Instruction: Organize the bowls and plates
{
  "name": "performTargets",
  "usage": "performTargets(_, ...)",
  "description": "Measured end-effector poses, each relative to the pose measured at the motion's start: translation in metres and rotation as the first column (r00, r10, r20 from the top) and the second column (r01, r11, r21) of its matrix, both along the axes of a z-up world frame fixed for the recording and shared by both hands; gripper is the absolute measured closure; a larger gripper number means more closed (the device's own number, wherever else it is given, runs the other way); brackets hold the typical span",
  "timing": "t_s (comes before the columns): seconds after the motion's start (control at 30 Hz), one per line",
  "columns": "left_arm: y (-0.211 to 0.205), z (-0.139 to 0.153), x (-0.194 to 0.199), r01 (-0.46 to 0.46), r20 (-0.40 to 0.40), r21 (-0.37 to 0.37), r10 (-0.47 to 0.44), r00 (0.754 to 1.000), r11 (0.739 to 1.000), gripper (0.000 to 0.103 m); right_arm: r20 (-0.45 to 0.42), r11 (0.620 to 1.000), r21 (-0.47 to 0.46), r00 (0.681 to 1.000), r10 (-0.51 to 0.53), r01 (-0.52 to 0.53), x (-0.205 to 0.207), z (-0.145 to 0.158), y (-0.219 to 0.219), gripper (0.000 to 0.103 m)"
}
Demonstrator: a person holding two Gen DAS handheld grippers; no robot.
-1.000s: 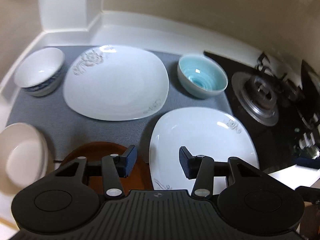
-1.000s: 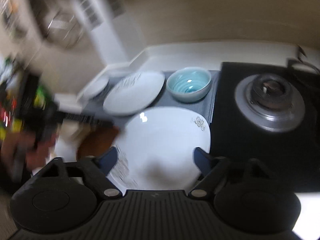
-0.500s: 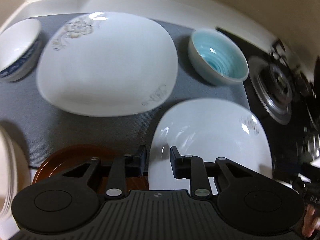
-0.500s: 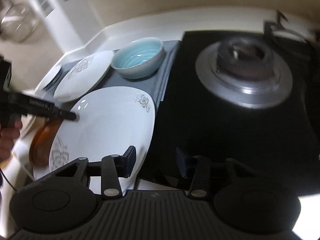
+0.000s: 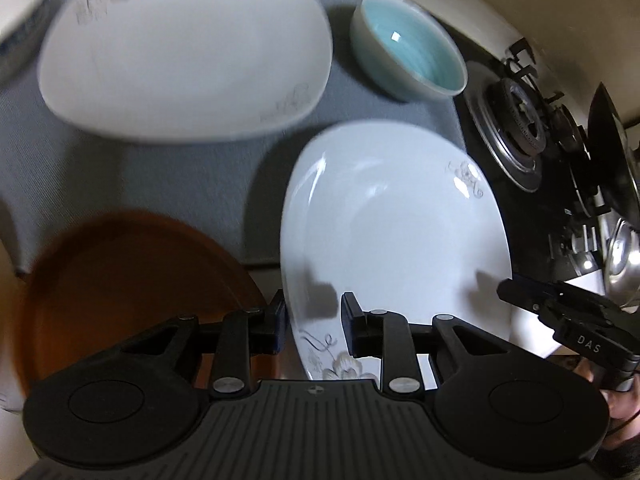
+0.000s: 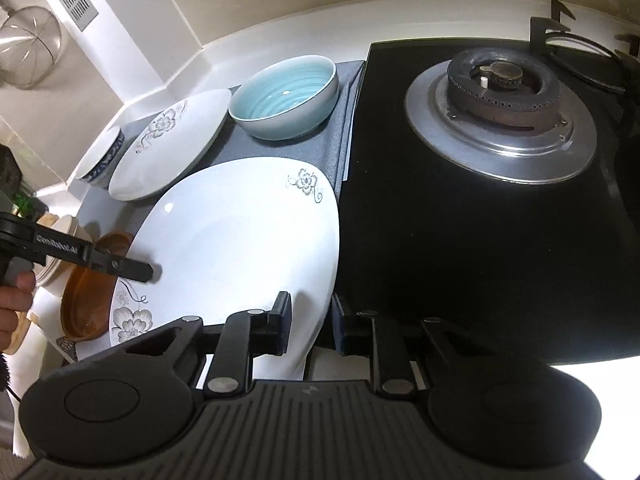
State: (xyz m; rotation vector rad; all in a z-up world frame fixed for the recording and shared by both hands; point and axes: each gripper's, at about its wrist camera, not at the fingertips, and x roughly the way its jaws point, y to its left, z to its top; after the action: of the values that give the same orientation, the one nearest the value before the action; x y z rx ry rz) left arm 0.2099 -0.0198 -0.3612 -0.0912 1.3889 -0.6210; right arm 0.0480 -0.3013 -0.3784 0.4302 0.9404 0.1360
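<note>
A: White china fills both views. What changed?

B: My left gripper [image 5: 312, 322] and right gripper [image 6: 309, 326], spread wide a second ago, now each clamp an opposite rim of the near plate [image 6: 240, 236]. I judge it ready to lift.

A: What surrounds it?

B: Ahead lie a second plate [image 5: 180, 52] and a blue bowl [image 6: 286, 98]. A brown dish [image 5: 132, 292] touches my left side; the stove burner [image 6: 500, 116] crowds my right.

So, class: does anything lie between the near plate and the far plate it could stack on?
Nothing visible: only bare grey mat separates the near plate from the far plate. The teal bowl sits off to the right.
</note>
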Motion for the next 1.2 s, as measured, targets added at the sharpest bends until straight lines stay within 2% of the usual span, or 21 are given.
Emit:
performTargets(0.03,-0.001,0.000,0.001,-0.004,-0.004,-0.013,0.004,1.000,1.000,0.064,-0.009,1.000,0.005,1.000,0.002,-0.002,0.003,-0.002,0.000,0.079)
performTargets(0.1,-0.002,0.000,0.001,0.002,-0.010,-0.023,-0.002,1.000,1.000,0.059,-0.026,1.000,0.013,1.000,0.012,-0.011,0.009,-0.009,0.002,0.079)
performTargets(0.17,-0.006,0.003,-0.002,0.005,0.001,0.001,-0.005,1.000,1.000,0.060,-0.019,1.000,-0.006,1.000,0.017,-0.017,0.012,-0.010,0.004,0.079)
performTargets(0.23,-0.007,0.007,-0.007,0.007,0.010,0.023,-0.007,1.000,1.000,0.069,-0.028,1.000,-0.018,0.999,0.025,-0.026,0.013,-0.008,0.005,0.081)
performTargets(0.37,0.002,0.007,-0.014,-0.006,-0.010,-0.028,0.006,1.000,1.000,0.070,-0.012,0.999,-0.001,0.999,0.032,-0.032,0.002,-0.002,-0.003,0.083)
performTargets(0.5,0.001,0.000,-0.014,-0.038,-0.031,-0.025,0.037,0.999,0.999,0.071,-0.031,0.999,0.008,0.999,0.044,-0.044,0.001,-0.006,-0.007,0.084)
performTargets(0.57,-0.001,-0.001,-0.012,-0.059,-0.047,-0.027,0.058,0.997,0.998,0.067,-0.039,0.999,0.043,0.999,0.035,-0.033,0.005,-0.006,-0.009,0.080)
performTargets(0.63,0.000,-0.003,-0.009,-0.087,-0.074,-0.061,0.082,0.994,0.994,0.052,-0.036,0.998,0.049,0.999,0.034,-0.033,0.010,-0.008,-0.010,0.079)
performTargets(0.67,0.000,-0.004,-0.009,-0.099,-0.083,-0.074,0.092,0.992,0.992,0.051,-0.031,0.998,0.053,0.999,0.038,-0.037,0.012,-0.010,-0.010,0.078)
performTargets(0.7,-0.002,-0.004,-0.009,-0.106,-0.081,-0.070,0.101,0.992,0.992,0.051,-0.032,0.997,0.058,0.999,0.042,-0.040,0.015,-0.013,-0.010,0.078)
performTargets(0.8,-0.010,0.005,-0.018,-0.094,-0.006,0.034,0.094,0.996,0.995,0.071,-0.025,0.998,0.030,0.998,0.057,-0.056,0.017,-0.011,-0.008,0.078)
performTargets(0.83,-0.013,0.008,-0.022,-0.080,0.016,0.053,0.079,0.997,0.995,0.072,-0.019,0.998,0.007,0.998,0.067,-0.067,0.016,-0.009,-0.006,0.078)
performTargets(0.9,-0.011,0.013,-0.026,-0.078,0.016,0.045,0.078,0.997,0.996,0.072,-0.012,0.997,-0.022,0.997,0.076,-0.076,0.012,-0.004,-0.004,0.078)
performTargets(1.1,-0.005,0.027,-0.029,-0.124,-0.006,0.006,0.124,0.992,0.992,0.072,0.026,0.998,0.052,0.999,0.040,-0.041,-0.004,0.006,-0.017,0.079)
performTargets(1.2,-0.009,0.033,-0.029,-0.135,0.001,0.014,0.135,0.991,0.991,0.072,0.038,0.999,0.035,0.998,0.040,-0.042,-0.004,0.011,-0.014,0.079)
